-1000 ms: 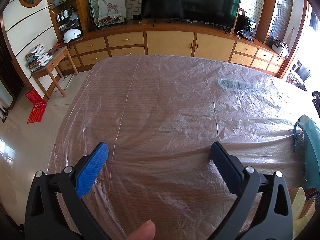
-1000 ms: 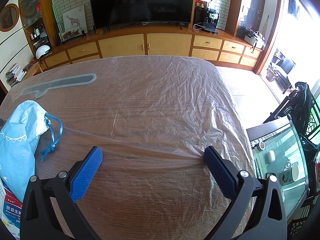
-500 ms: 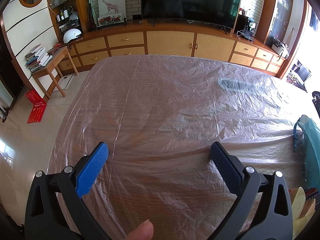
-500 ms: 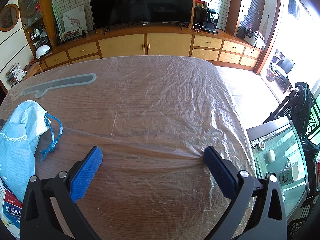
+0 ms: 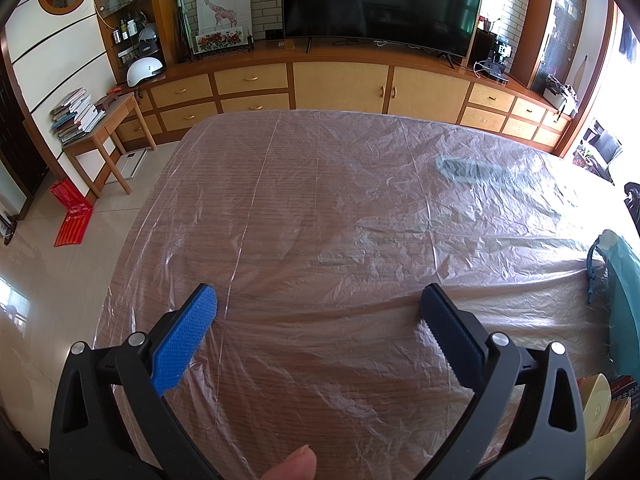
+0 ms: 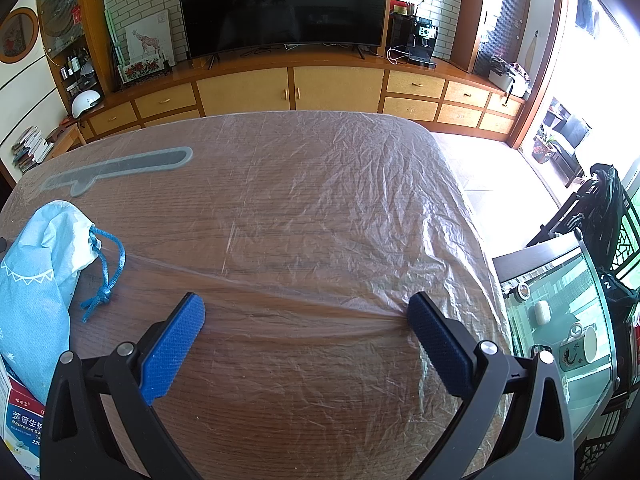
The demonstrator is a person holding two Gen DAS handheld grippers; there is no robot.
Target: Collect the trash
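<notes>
Both jaws wide apart, blue drawstring bag [image 6: 36, 280] left of right gripper [image 6: 306, 312]

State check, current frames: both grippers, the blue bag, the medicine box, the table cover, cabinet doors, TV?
left gripper: open, empty, over the table
right gripper: open, empty, over the table
blue drawstring bag: lying on the table, cord loose and knotted
medicine box: closed as far as visible, partly under the bag
plastic sheet: spread over the table, wrinkled
cabinet doors: shut
TV: off
</notes>
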